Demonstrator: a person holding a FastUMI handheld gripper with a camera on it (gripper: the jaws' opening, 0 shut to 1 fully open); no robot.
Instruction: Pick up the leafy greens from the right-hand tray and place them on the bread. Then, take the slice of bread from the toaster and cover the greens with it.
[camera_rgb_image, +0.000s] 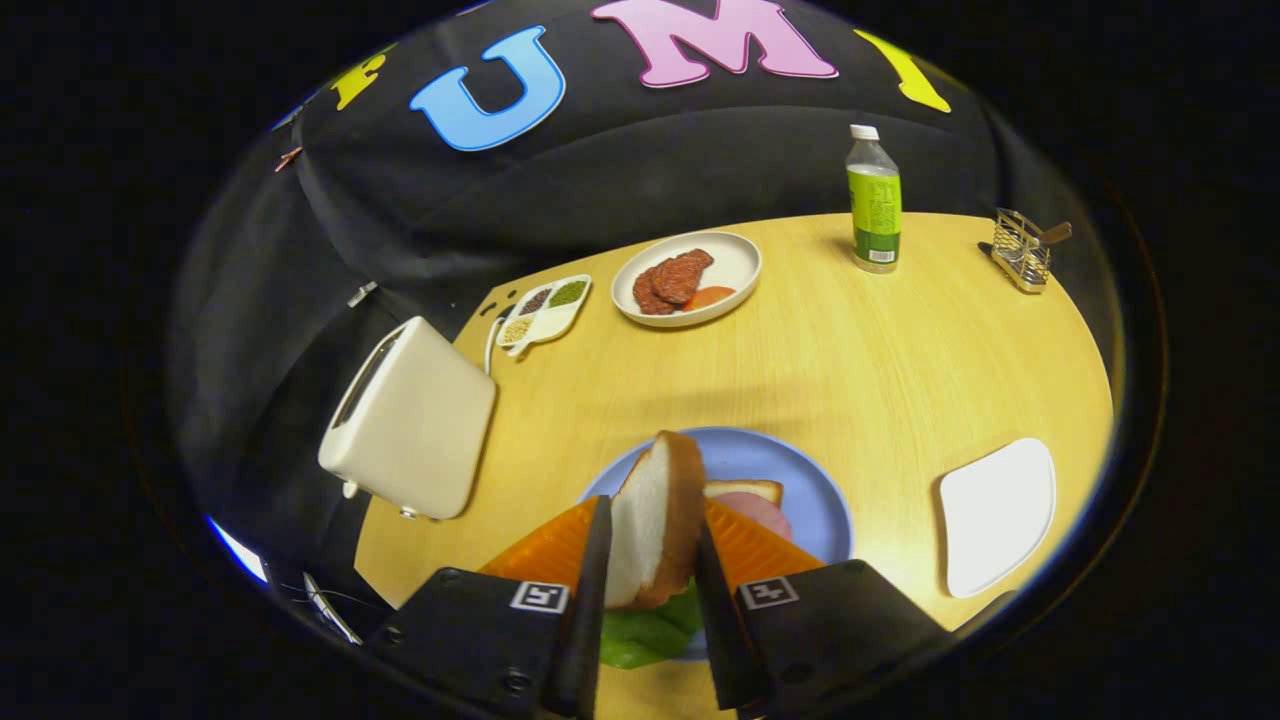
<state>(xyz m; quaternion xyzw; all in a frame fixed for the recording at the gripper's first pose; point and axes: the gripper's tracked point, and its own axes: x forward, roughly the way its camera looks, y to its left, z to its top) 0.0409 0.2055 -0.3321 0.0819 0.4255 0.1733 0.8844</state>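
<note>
Held on edge between the two fingers, the slice of bread (655, 520) stands upright with its white crumb facing the toaster side and its brown crust curving over the top; both fingers press against its flat faces, so the gripper (648, 590) is clamped on it. Directly below the slice and between the finger bases, a patch of leafy greens (645, 632) shows, lying at the near part of the blue plate (800, 480). On that same plate, just beyond the right finger, a second piece of bread (745, 490) lies flat with a pink slice of meat (762, 510) on it; how far the greens cover this stack cannot be told, since the fingers and the held slice hide most of it. To the left of the plate, at the table's edge, stands the cream toaster (410, 420), tilted in this view, its slots turned away. To the right of the plate, apart from it, lies a white rectangular tray (1000, 515) with a bare surface. Farther across the wooden table (900, 360) sit a white oval dish (735, 270) carrying dark red meat pieces and an orange slice, a small divided condiment dish (545, 308) beside it near the toaster, a plastic bottle with a green label (873, 200), and a wire rack (1022, 248) near the far right corner.
</note>
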